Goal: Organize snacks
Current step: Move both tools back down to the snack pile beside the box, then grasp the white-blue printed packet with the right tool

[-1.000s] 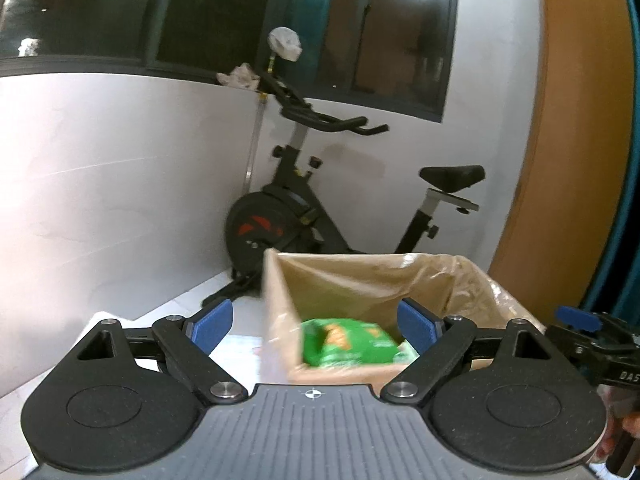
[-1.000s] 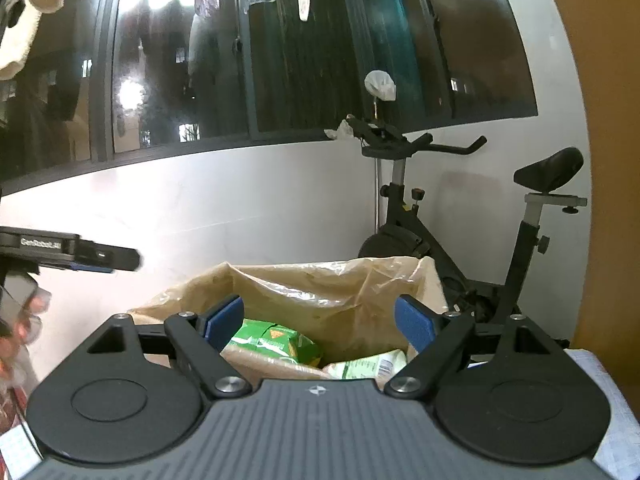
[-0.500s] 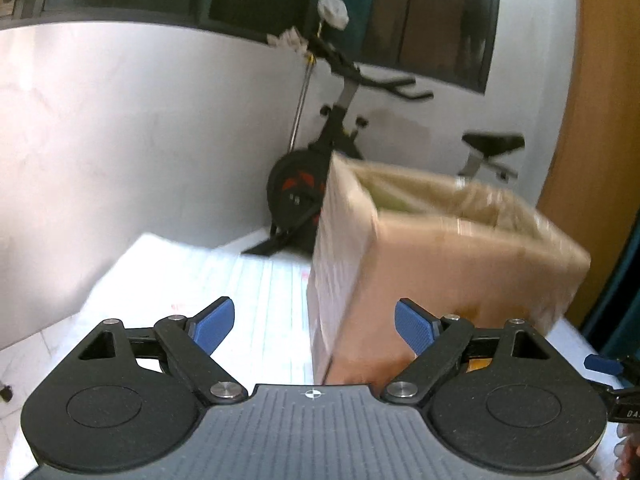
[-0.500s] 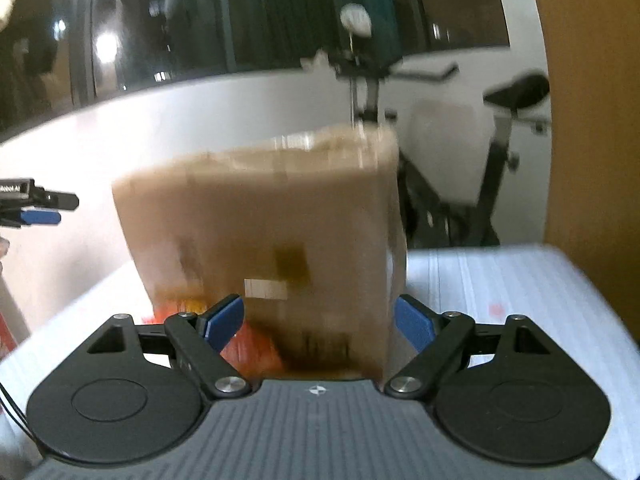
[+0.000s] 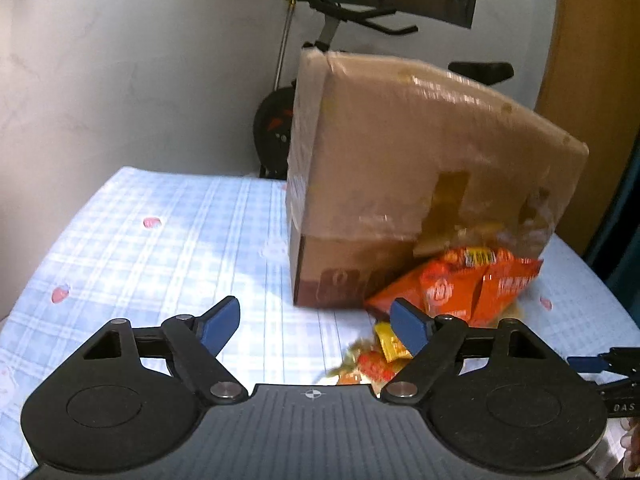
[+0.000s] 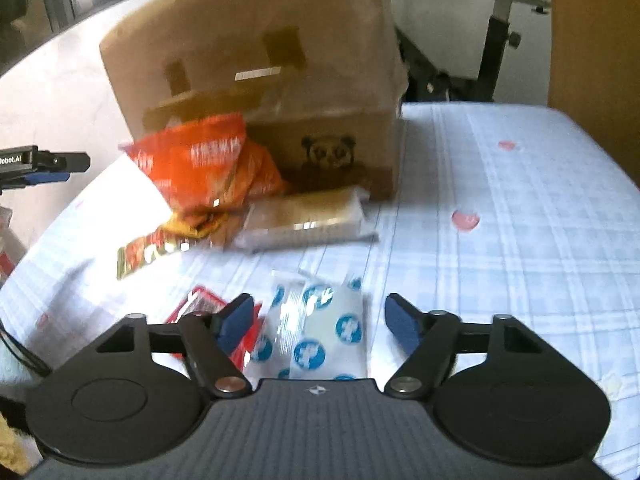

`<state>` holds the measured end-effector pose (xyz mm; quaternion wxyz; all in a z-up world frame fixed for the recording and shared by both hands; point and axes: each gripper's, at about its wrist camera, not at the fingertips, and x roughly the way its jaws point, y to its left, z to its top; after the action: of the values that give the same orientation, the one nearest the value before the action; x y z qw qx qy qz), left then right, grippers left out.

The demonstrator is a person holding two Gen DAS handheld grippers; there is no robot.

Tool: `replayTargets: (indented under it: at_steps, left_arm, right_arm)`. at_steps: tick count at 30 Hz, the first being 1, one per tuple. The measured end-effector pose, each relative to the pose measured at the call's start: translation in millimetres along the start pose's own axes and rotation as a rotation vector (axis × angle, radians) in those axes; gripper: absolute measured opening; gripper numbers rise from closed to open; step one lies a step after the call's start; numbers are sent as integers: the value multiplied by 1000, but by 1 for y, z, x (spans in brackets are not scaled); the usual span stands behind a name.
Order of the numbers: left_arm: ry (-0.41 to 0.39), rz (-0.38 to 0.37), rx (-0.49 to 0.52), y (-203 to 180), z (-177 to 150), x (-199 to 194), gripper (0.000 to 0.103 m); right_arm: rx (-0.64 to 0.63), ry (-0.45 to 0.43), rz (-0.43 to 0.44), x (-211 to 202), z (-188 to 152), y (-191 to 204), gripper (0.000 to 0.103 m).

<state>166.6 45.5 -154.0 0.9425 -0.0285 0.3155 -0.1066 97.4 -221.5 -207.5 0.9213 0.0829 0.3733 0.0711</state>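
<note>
A brown cardboard box [image 5: 400, 168] lined with a plastic bag stands on the blue checked tablecloth [image 5: 160, 240]; it also shows in the right wrist view [image 6: 280, 80]. Orange snack bags [image 5: 460, 284] lean against its front, also seen in the right wrist view [image 6: 204, 164]. A clear pack of brown biscuits [image 6: 308, 220], a red and gold packet [image 6: 156, 252], a red packet [image 6: 200, 308] and a white packet with blue dots [image 6: 316, 332] lie before it. My left gripper [image 5: 316, 326] is open and empty. My right gripper [image 6: 318, 322] is open above the dotted packet.
An exercise bike [image 5: 320, 40] stands behind the table by the white wall. A wooden panel [image 6: 592, 40] is at the right. Small yellow and red sweets [image 5: 376, 356] lie near my left gripper's right finger. The cloth [image 6: 520, 200] stretches to the right of the box.
Both grippers have dropped from above the box's open top to table level in front of it. The snacks on the cloth have come into view.
</note>
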Motion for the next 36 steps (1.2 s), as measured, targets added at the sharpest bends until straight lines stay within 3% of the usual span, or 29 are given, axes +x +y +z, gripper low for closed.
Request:
replayTargets:
  at_steps: [9, 15, 20, 25, 36]
  left_arm:
    - [53, -16, 42, -4, -12, 12, 71]
    - [105, -41, 102, -13, -22, 26, 71]
    - [150, -84, 167, -22, -31, 37, 71]
    - [175, -79, 242, -32, -36, 49, 71]
    - [220, -82, 299, -36, -38, 63, 72]
  right_arm:
    - [-33, -14, 26, 17, 7, -3, 49]
    - [-12, -75, -7, 36, 23, -17, 47]
    - [-5, -123, -5, 35, 12, -20, 47]
    - [5, -132, -3, 32, 10, -21, 47]
    - [1, -138, 5, 32, 9, -22, 47]
